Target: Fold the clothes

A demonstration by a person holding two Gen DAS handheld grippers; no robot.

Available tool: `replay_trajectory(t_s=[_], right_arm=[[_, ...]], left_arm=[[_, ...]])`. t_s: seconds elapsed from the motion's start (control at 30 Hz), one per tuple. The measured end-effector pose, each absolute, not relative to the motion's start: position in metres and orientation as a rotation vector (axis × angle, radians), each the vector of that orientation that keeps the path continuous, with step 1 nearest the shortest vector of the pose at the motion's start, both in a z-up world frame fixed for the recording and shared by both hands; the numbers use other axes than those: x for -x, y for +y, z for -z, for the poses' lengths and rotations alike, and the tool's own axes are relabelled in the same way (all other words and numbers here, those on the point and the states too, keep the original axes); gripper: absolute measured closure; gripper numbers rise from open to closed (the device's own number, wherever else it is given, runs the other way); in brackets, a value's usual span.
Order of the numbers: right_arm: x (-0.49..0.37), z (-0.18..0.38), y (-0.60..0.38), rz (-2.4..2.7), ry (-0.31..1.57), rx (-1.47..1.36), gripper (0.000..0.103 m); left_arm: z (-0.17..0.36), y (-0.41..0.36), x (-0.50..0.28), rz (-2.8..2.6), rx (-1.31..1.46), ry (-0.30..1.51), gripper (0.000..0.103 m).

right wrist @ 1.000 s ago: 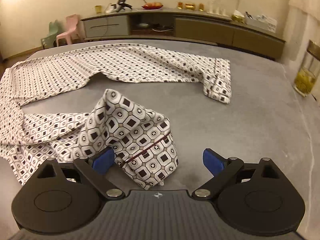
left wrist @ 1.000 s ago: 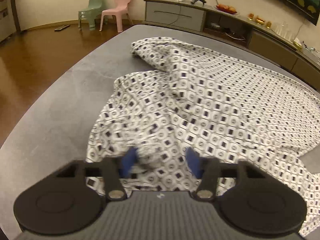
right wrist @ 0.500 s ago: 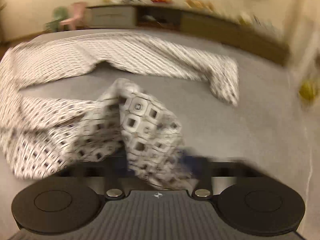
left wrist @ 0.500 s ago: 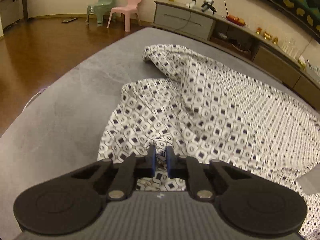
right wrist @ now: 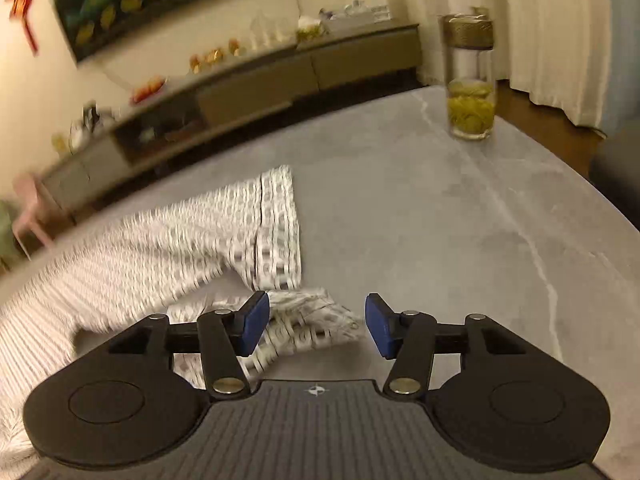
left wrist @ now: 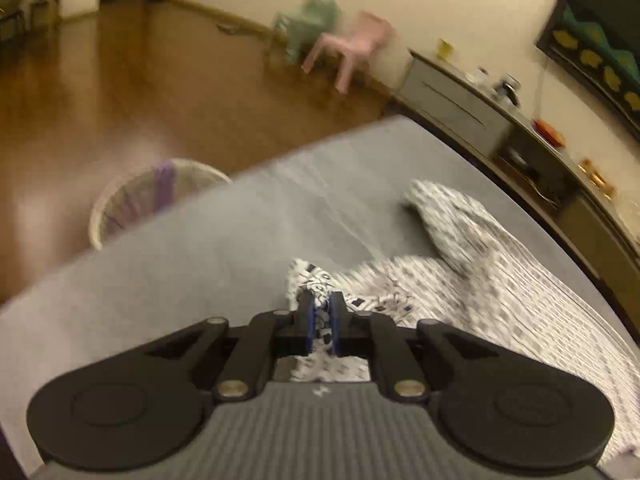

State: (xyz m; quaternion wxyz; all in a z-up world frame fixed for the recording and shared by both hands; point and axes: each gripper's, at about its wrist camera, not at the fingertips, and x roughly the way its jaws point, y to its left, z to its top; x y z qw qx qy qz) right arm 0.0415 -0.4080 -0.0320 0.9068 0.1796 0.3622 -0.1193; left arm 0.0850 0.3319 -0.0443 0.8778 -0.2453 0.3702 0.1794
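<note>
The white shirt with a dark square print (left wrist: 500, 280) lies spread on the grey table (left wrist: 200, 260), blurred by motion. My left gripper (left wrist: 320, 320) is shut on a bunched edge of it, held a little above the table near the left edge. In the right wrist view the shirt (right wrist: 160, 248) runs to the left, and a cuffed sleeve end (right wrist: 278, 232) lies ahead. My right gripper (right wrist: 316, 326) is open. A crumpled fold of the shirt (right wrist: 308, 320) sits between its blue pads, against the left pad and apart from the right one.
A tall glass jar with yellow contents (right wrist: 470, 80) stands at the table's far right. A woven basket (left wrist: 140, 196) sits on the wooden floor beyond the table's left edge. Small pink (left wrist: 352, 44) and green chairs and a long sideboard (right wrist: 280, 80) line the walls.
My left gripper shut on the shirt's edge and carried it up and towards the table's left edge. The right gripper's view swung to the right, and its pads stand closer together than before.
</note>
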Motion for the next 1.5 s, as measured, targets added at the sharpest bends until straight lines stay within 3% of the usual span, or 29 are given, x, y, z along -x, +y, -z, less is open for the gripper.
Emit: replay_trajectory(t_s=[0.07, 0.1, 0.13, 0.33, 0.43, 0.6, 0.77, 0.8, 0.93, 1.07, 1.13, 1.2, 1.33, 1.37, 1.43, 1.47, 1.5], right_arm=[[-0.034, 0.019, -0.393, 0.19, 0.705, -0.327, 0.03], [-0.029, 0.011, -0.385, 0.166, 0.679, -0.3, 0.015], [-0.024, 0.005, -0.378, 0.147, 0.657, -0.266, 0.009], [-0.021, 0.013, -0.348, 0.031, 0.733, -0.123, 0.009], [-0.018, 0.018, -0.322, -0.069, 0.73, -0.078, 0.009], [-0.021, 0.025, -0.234, -0.364, 0.74, 0.12, 0.009], [-0.052, 0.052, -0.174, -0.406, 0.828, 0.296, 0.016], [-0.061, 0.056, -0.169, -0.39, 0.84, 0.307, 0.023], [-0.095, 0.06, -0.168, -0.235, 0.772, 0.219, 0.03], [-0.107, 0.047, -0.175, -0.116, 0.653, 0.077, 0.028], [-0.104, 0.036, -0.186, -0.136, 0.65, -0.021, 0.025], [-0.09, 0.021, -0.205, -0.14, 0.628, -0.109, 0.019], [-0.056, 0.007, -0.259, -0.078, 0.621, -0.176, 0.013], [-0.049, 0.008, -0.274, -0.054, 0.634, -0.183, 0.013], [-0.037, 0.016, -0.303, -0.005, 0.668, -0.188, 0.013], [-0.032, 0.022, -0.316, 0.014, 0.684, -0.188, 0.013], [-0.028, 0.027, -0.328, 0.03, 0.696, -0.19, 0.013]], left_arm=[[0.037, 0.321, -0.084, -0.35, 0.476, 0.754, 0.082], [0.034, 0.318, -0.084, -0.347, 0.457, 0.746, 0.08], [0.032, 0.316, -0.084, -0.342, 0.445, 0.741, 0.079], [0.051, 0.327, -0.091, -0.324, 0.476, 0.817, 0.079], [0.041, 0.325, -0.088, -0.392, 0.443, 0.772, 0.079], [0.007, 0.289, -0.077, -0.472, 0.232, 0.621, 0.077], [0.029, 0.216, -0.091, -0.122, 0.094, 0.751, 0.075], [0.038, 0.205, -0.095, -0.098, 0.058, 0.783, 0.075], [0.068, 0.179, -0.113, -0.11, -0.081, 0.867, 0.075], [0.064, 0.146, -0.115, -0.035, -0.178, 0.809, 0.077], [0.061, 0.119, -0.114, 0.075, -0.215, 0.782, 0.069], [0.063, 0.088, -0.115, 0.172, -0.273, 0.769, 0.047], [0.078, 0.04, -0.118, 0.303, -0.374, 0.747, 0.047], [0.085, 0.032, -0.12, 0.318, -0.396, 0.743, 0.048], [0.09, 0.03, -0.129, 0.345, -0.395, 0.735, 0.062], [0.093, 0.029, -0.133, 0.359, -0.394, 0.731, 0.096], [0.091, 0.035, -0.138, 0.335, -0.35, 0.732, 0.103]])
